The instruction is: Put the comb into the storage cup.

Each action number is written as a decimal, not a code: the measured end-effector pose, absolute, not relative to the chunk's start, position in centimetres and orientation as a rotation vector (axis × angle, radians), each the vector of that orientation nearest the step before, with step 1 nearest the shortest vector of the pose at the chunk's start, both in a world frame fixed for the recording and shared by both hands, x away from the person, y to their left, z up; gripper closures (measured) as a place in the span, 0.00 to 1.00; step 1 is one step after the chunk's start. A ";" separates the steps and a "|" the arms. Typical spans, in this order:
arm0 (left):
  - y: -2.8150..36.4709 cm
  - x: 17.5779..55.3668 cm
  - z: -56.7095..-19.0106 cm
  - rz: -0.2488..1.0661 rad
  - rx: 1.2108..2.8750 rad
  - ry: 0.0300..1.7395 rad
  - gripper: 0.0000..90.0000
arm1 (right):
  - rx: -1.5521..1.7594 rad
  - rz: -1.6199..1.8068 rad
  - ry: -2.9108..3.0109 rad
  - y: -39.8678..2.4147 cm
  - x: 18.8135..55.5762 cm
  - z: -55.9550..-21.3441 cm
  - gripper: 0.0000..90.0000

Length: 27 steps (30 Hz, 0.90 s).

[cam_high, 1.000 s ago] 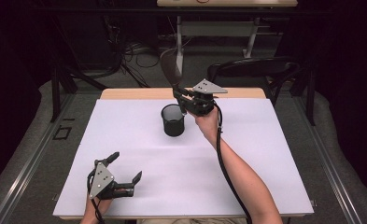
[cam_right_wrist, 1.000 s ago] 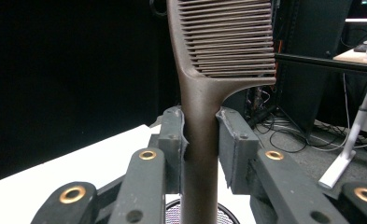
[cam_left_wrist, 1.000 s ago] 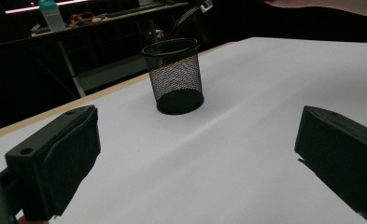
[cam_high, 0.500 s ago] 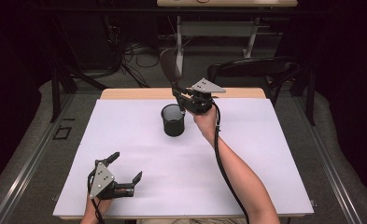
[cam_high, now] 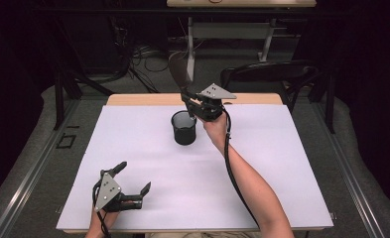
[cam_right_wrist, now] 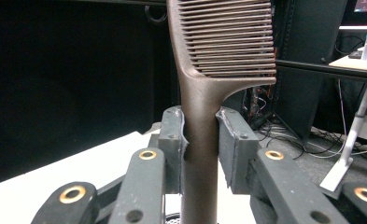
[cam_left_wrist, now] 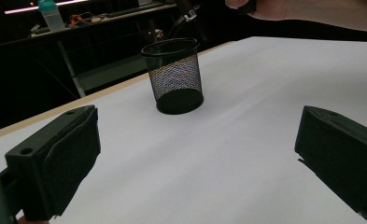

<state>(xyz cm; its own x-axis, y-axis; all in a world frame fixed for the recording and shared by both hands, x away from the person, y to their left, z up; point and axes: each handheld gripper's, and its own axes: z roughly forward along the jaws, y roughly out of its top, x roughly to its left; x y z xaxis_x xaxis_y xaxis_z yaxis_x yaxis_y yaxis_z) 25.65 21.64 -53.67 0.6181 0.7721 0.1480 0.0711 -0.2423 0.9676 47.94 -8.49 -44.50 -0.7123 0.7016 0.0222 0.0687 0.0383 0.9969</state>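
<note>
Right above the mesh cup (cam_high: 184, 128) at the table's far edge, the right gripper (cam_right_wrist: 201, 135) pinches a brown comb (cam_right_wrist: 218, 56) by its handle, comb upright. Left gripper (cam_high: 128, 184) sits wide open, well apart.

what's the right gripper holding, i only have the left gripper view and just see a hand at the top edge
Observer: The right gripper is shut on a brown comb, clamped by its handle.
Operator: which end is up
Observer: The toothed end points up, away from the gripper; the handle runs down between the jaws.
Operator: where is it relative to the cup
Observer: In the high view the right gripper sits just above the far right of the black mesh cup; the comb's lower end is hidden.
</note>
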 end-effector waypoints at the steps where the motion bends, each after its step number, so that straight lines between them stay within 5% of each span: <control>1: 21.6 25.7 -53.7 0.771 1.707 0.697 0.00 | 0.778 1.721 1.838 -8.4 48.0 -44.6 0.81; 27: 21.6 25.6 -53.6 0.774 1.708 0.693 0.00 | 0.782 1.709 1.850 -7.4 49.0 -46.0 0.81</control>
